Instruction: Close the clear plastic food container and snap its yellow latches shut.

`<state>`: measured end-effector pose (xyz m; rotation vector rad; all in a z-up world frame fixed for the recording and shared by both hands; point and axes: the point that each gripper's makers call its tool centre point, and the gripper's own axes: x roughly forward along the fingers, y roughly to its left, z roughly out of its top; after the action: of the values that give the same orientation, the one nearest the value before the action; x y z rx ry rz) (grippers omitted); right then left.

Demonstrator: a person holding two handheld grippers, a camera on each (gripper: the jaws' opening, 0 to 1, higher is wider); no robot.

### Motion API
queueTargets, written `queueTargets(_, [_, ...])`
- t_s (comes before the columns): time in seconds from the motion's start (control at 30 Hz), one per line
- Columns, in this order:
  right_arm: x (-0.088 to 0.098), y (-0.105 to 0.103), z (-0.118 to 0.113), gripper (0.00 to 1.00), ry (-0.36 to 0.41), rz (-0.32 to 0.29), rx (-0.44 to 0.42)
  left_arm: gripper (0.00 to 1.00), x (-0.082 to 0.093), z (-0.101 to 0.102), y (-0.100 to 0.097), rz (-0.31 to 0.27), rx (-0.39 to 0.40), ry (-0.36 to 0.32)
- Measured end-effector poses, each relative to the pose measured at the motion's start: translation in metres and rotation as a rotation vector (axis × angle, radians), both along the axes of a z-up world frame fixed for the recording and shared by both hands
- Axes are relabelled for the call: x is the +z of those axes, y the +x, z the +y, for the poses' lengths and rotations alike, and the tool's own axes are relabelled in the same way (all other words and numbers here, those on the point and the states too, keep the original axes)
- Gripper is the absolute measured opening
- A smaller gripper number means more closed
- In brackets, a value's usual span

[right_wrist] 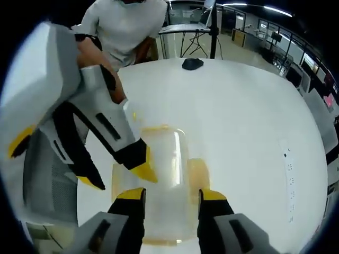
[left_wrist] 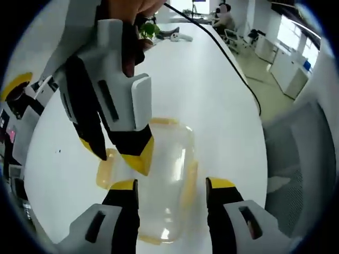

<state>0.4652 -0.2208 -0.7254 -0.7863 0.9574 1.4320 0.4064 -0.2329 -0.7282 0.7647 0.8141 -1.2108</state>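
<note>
Container [left_wrist: 164, 180]: clear, yellow latches, on white table [left_wrist: 212, 95]
Left gripper [left_wrist: 172, 191]: jaws wide, straddling container
Right gripper [right_wrist: 171, 197]: jaws wide, straddling container too

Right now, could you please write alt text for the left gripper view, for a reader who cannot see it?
A clear plastic food container with yellow latches lies on a white table, framed by the open left claw rising from the bottom edge. The right claw reaches in from the upper left, one yellow tip over the container's left side.
</note>
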Motion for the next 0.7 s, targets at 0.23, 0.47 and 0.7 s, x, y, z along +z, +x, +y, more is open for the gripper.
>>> queueTargets(0.23, [-0.006, 0.0, 0.001, 0.38, -0.007, 0.014, 0.019, 0.47, -0.004, 0.003, 0.002, -0.075, -0.024, 0.031])
queueTargets(0.47, [-0.008, 0.0, 0.004, 0.39, -0.012, 0.031, 0.047, 0.48, -0.007, 0.002, 0.006, -0.127, -0.022, 0.047])
queueTargets(0.7, [-0.011, -0.001, 0.004, 0.37, -0.037, 0.083, 0.075, 0.49, -0.009, 0.001, 0.009, -0.171, -0.03, 0.06])
